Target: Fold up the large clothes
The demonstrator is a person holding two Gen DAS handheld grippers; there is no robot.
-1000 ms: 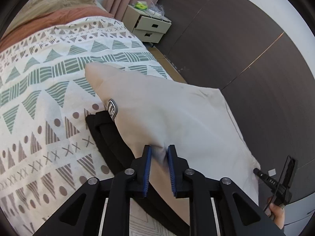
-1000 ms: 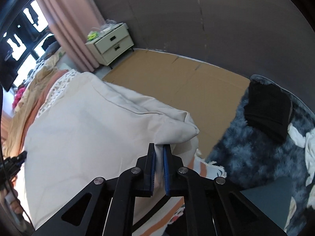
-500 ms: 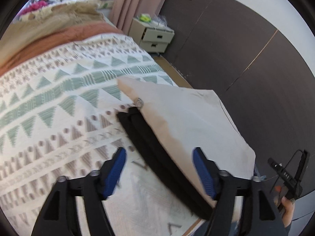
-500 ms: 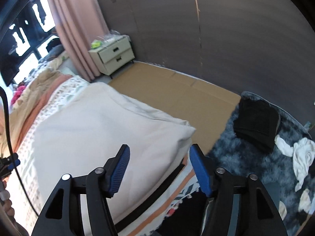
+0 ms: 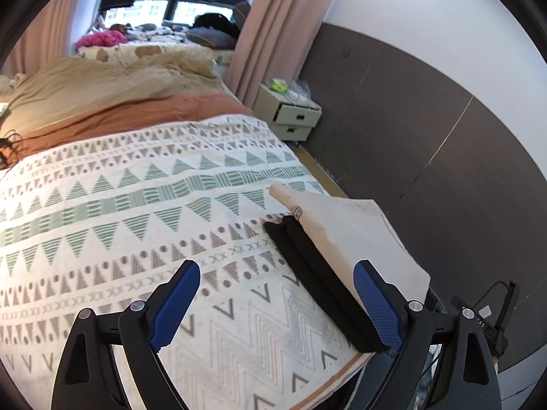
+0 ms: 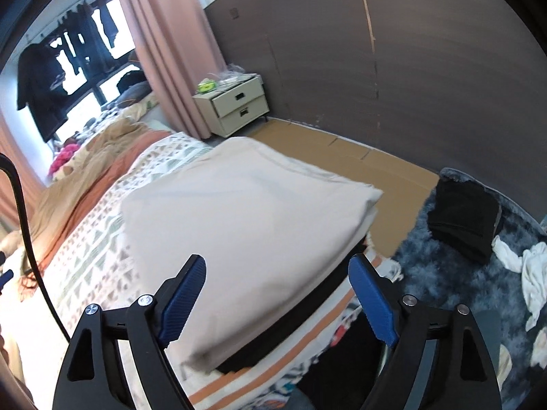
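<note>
Now both tools stand clear of the cloth. In the left wrist view the left gripper (image 5: 273,304) has just been opening and its blue pads gape wide with nothing between them but patterned bedspread (image 5: 112,205). The folded beige garment (image 5: 345,225) lies toward the right of that frame, resting on a folded black garment (image 5: 318,273), its long axis running from mid-frame down to the lower right, just past the right-hand pad. In the right wrist view the right gripper (image 6: 278,300), whose jaws have likewise just been opening, is spread wide and holds nothing. The beige stack (image 6: 246,225) fills the centre, directly ahead of it. Judging by this, the right gripper is nearer.
</note>
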